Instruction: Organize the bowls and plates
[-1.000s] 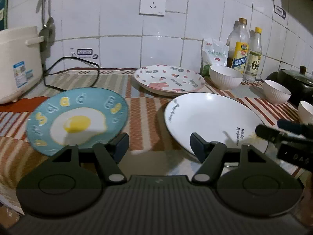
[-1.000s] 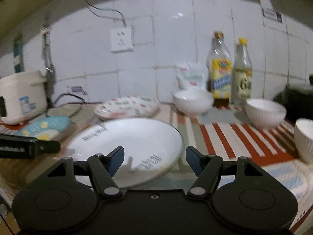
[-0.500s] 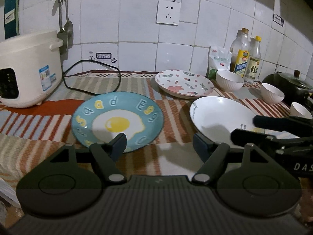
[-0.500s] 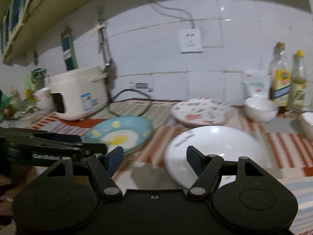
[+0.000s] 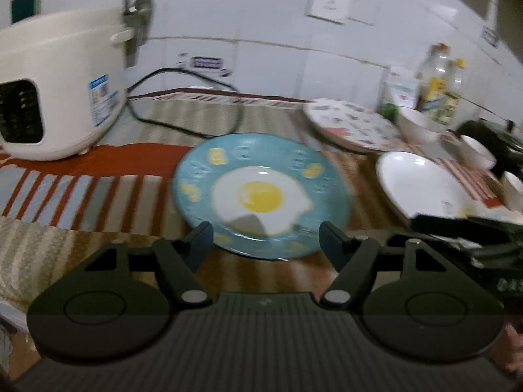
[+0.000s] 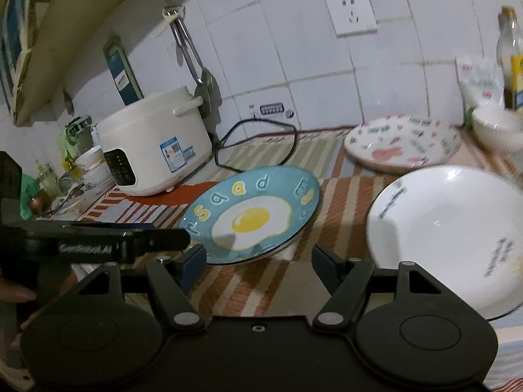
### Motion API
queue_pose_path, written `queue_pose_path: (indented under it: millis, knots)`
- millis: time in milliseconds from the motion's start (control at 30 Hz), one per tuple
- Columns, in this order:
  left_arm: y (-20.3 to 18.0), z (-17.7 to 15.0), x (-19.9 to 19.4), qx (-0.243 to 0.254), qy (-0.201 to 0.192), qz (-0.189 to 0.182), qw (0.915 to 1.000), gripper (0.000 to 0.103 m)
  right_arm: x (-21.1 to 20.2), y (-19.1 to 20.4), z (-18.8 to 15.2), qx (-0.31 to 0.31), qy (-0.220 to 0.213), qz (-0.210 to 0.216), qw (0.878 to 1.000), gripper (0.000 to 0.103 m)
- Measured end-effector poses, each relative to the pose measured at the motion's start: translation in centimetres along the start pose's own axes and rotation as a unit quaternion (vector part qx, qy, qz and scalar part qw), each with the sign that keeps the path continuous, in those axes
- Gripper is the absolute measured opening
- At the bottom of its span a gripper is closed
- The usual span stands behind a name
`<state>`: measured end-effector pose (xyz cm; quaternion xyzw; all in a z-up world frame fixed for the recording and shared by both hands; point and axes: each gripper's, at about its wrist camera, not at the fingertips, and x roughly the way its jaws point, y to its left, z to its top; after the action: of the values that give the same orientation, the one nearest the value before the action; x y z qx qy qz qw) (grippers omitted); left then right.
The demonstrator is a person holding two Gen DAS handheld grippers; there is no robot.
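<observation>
The egg plate is lying flat on the striped desk, just right of the rice cooker. The left claw, jaws having just narrowed, is gaping empty at its near rim. The right claw is gaping empty beside it.

A white rice cooker stands at the left on the striped cloth, its control panel facing forward and a blue label on its side. Its black cord loops over the cloth just to the right of it. Behind the cooker, metal utensils hang against the tiled wall. A white wall socket sits high up, well to the cooker's right — a cable runs up from it. Far right of the cooker stand a white packet and oil bottles. Left of the cooker lies blurred clutter — too dim to name.
</observation>
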<state>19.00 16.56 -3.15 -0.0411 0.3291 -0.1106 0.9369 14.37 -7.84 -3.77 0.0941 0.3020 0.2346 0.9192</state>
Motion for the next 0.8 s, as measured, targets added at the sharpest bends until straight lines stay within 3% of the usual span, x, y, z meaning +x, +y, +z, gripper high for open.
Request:
queue_pose_path:
  millis: [167,333,533,633,700,800]
  knots:
    - [2.5,0.5,3.0,0.004,-0.001,0.025,0.9997,0.057,2.9,0.6,-0.4,-0.011,-0.005,-0.032,0.999,0.076]
    - [3.6,0.7,5.4,0.029,-0.007,0.078,0.9965,0.052,5.3,0.6,-0.4,-0.014,-0.016,-0.054,0.998,0.074]
    - [4.5,0.6,7.1,0.039,0.0,0.096,0.9946,0.043,7.2,0.1,0.1,0.003,-0.016,-0.074,0.997,0.063]
    - [4.5,0.6,7.3,0.04,-0.005,0.083,0.9957,0.031,8.2,-0.6,0.2,0.03,0.001,-0.089,0.996,0.055]
    - [4.3,0.7,7.5,0.043,-0.006,0.08,0.9958,0.027,8.7,-1.1,0.2,0.039,0.002,-0.103,0.994,0.041]
    - [3.9,0.7,7.9,0.039,-0.01,0.086,0.9955,0.025,9.2,-1.4,0.3,0.043,-0.003,-0.106,0.993,0.034]
